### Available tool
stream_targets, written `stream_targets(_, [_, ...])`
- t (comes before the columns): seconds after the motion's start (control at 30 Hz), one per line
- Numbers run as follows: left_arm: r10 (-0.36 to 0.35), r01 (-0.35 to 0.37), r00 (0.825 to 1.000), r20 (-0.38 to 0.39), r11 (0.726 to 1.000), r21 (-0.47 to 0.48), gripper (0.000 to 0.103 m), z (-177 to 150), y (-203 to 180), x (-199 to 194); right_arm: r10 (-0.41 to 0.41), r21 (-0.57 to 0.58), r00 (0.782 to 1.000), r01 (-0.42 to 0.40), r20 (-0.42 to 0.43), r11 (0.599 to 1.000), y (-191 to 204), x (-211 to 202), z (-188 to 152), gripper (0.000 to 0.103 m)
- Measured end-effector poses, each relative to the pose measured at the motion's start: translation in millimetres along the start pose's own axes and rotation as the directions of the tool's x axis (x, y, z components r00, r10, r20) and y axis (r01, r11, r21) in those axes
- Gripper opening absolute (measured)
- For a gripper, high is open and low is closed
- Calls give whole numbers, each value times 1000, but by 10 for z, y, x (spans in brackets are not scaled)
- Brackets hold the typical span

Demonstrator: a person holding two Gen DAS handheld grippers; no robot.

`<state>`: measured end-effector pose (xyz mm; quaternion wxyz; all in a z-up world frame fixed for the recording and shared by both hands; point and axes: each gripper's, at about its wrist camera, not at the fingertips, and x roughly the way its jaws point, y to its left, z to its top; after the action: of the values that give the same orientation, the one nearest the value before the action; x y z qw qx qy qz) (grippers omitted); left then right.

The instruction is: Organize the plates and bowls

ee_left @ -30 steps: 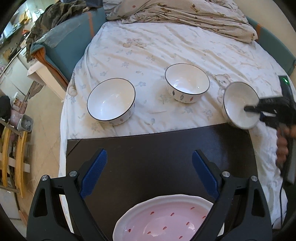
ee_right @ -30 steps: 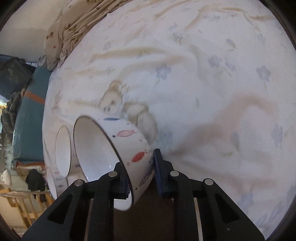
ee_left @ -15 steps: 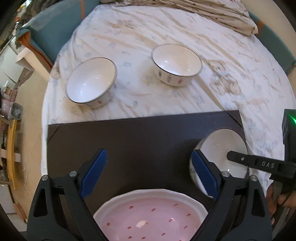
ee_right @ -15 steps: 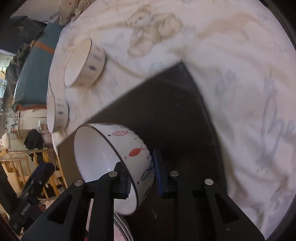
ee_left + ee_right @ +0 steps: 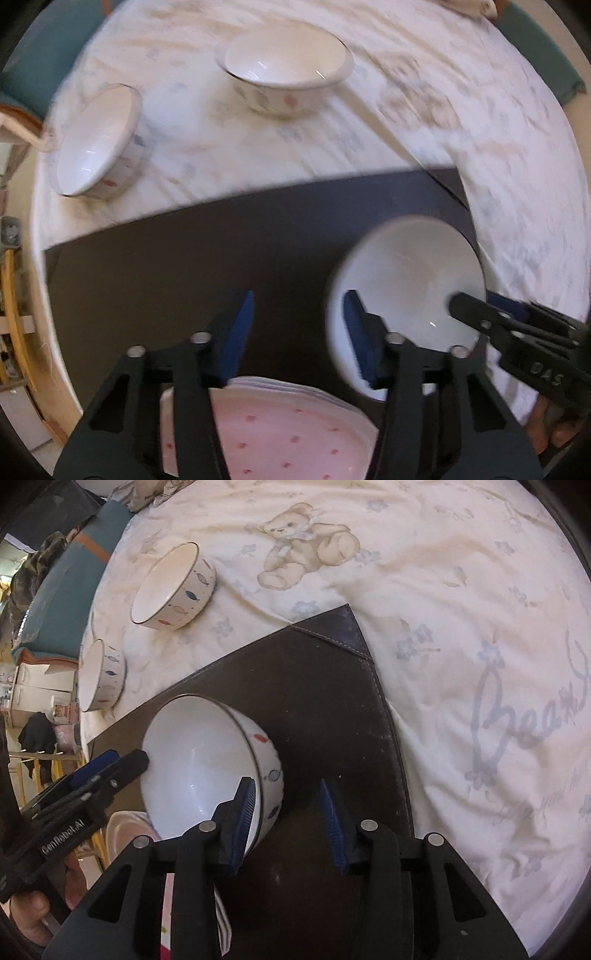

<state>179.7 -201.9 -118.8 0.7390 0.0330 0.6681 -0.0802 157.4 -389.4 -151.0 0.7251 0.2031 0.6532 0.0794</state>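
On the dark mat (image 5: 325,686), a white bowl (image 5: 207,768) sits at ten o'clock from the right gripper (image 5: 288,823), whose opening jaws straddle its rim without gripping; the left gripper (image 5: 299,332) is closing, empty.

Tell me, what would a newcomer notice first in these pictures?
First, the white bowl on the dark mat, its wall between the opening jaws of the right hand-held gripper. Next, the pink plates stacked at the mat's near edge, below the left hand-held gripper, which is closing. Two more bowls wait on the bedsheet beyond.
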Motion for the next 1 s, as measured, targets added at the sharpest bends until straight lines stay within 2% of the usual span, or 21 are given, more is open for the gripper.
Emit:
stream_targets(0.1, [11,-11,1000,-6,1000,26,36,13,-120,85,15,5,1000,-15,-15,1000,-20,98,9,40])
stream_targets(0.17, [11,-11,1000,-14,1000,25,26,24,-147,142,11,0,1000,-11,-19,1000,-32,122,-1,40])
stream_targets(0.23, [5,-5,1000,-31,1000,11,9,29,-145,208,10,-5,1000,-10,-16,1000,-25,141,-5,40])
stream_targets(0.3, [-2,2,999,-43,1000,8,9,21,-143,262,-1,-24,1000,1,-11,1000,2,149,-11,40])
stream_targets(0.4, [-5,6,999,-35,1000,26,8,18,-152,270,-7,-56,1000,7,-9,998,48,162,-13,34])
stream_targets(0.43, [-8,9,999,-36,1000,27,8,14,-146,277,-8,-64,1000,7,-7,998,65,165,-7,28])
stream_targets(0.57, [-23,23,999,-36,1000,13,6,-6,-116,247,-26,-94,1000,27,15,995,152,150,6,15])
stream_targets(0.7, [-22,22,1000,1,999,27,6,-42,-75,55,-57,-128,997,64,59,990,251,51,-20,15])
stream_targets(1.0, [-34,32,998,53,999,38,6,-184,24,-335,-31,-171,991,53,127,984,479,-270,-136,15])
